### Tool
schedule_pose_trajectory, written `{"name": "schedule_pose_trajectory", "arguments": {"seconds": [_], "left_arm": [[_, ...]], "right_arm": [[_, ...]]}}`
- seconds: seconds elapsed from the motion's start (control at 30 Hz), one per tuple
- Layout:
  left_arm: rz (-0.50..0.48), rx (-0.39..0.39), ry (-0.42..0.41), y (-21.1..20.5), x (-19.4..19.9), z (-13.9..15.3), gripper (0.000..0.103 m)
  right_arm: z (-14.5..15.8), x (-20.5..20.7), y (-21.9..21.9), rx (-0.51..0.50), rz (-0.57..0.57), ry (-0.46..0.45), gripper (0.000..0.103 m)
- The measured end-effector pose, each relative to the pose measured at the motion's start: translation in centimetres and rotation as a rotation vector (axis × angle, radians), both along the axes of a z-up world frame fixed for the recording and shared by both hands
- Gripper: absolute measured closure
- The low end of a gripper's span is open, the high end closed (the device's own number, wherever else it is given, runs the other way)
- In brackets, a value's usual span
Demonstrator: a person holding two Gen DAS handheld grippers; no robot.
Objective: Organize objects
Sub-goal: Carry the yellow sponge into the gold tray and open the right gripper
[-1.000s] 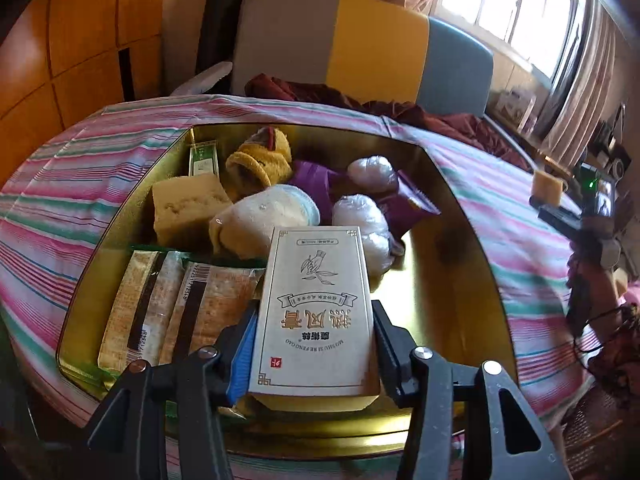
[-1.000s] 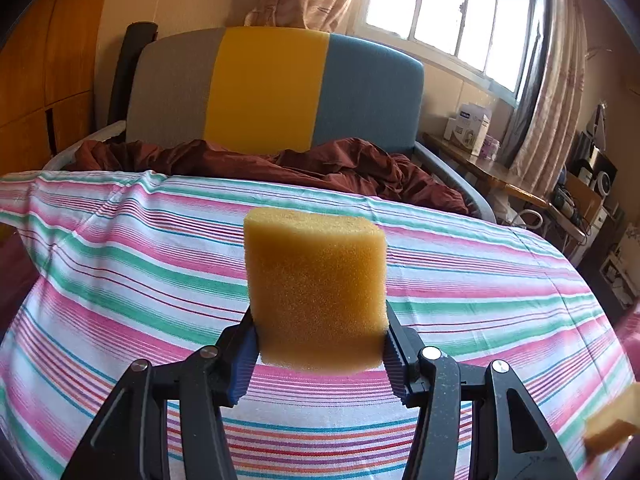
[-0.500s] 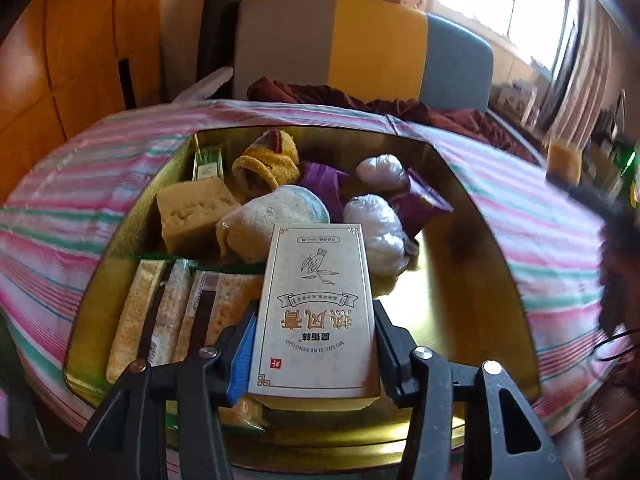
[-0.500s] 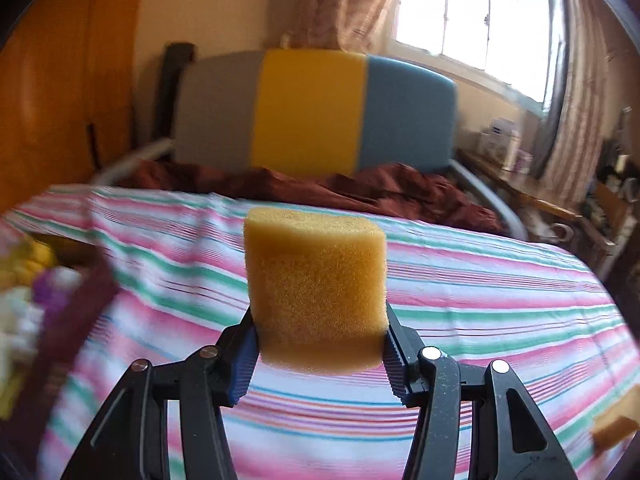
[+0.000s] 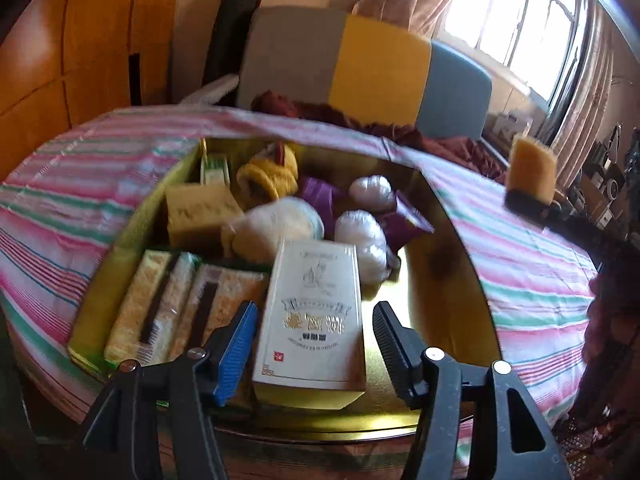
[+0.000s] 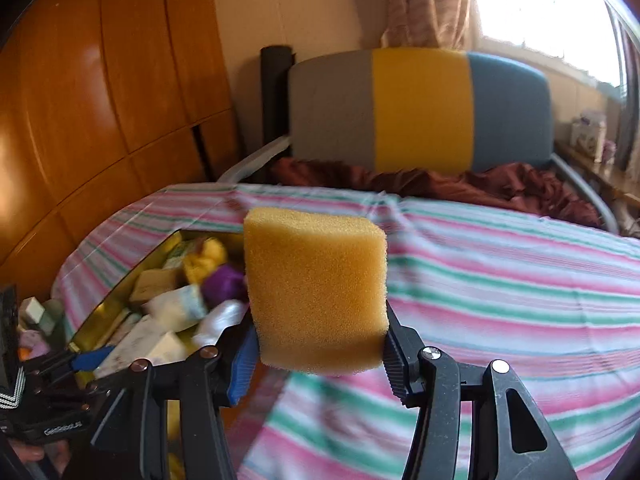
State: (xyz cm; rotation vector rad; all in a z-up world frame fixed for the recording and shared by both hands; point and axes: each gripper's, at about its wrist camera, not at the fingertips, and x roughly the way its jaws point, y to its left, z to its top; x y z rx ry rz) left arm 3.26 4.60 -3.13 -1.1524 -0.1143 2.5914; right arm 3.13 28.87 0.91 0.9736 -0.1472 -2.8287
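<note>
My left gripper [image 5: 312, 332] is open, its fingers standing clear on both sides of a white printed box [image 5: 314, 316] that rests in the gold tray [image 5: 448, 264]. My right gripper [image 6: 316, 356] is shut on a yellow sponge [image 6: 316, 292] and holds it in the air above the striped cloth, to the right of the tray [image 6: 100, 312]. The sponge also shows at the right of the left wrist view [image 5: 530, 168]. The tray holds cracker packs [image 5: 172, 308], a tan sponge block [image 5: 200, 212], white wrapped balls [image 5: 360, 228], purple packets and a yellow knit item [image 5: 268, 176].
The striped cloth [image 6: 500, 272] covers the table. A grey, yellow and blue chair back [image 6: 420, 108] with a dark red cloth stands behind it. Wooden panels [image 6: 80, 100] line the left wall. Small items [image 6: 34, 320] lie left of the tray.
My left gripper's jaws have opened off the white box, which now rests in the tray. My right gripper has swung left with the sponge, bringing the tray into its view.
</note>
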Motion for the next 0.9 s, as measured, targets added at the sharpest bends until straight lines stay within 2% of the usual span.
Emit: {"name": "schedule_pose_trajectory", "arguments": {"seconds": [0.2,0.33,0.53,0.9], "left_arm": [[0.065,0.05,0.039,-1.6,-0.1,1.5,0.043],[0.103,0.048,0.043,-2.4,0.0,1.8,0.043],[0.134,0.039,0.049,-3.3,0.6,1.9,0.043],[0.182,0.041,0.035,-4.5,1.0,2.1,0.043]], "right_arm": [[-0.6,-0.2,-3.3,-0.018,0.056,-0.09,0.048],[-1.0,-0.1,-5.1,-0.038,0.074,-0.151,0.048],[-1.3,0.6,-7.4,-0.04,0.097,-0.186,0.048],[-1.7,0.9,-8.7,-0.017,0.094,-0.213,0.048]]}}
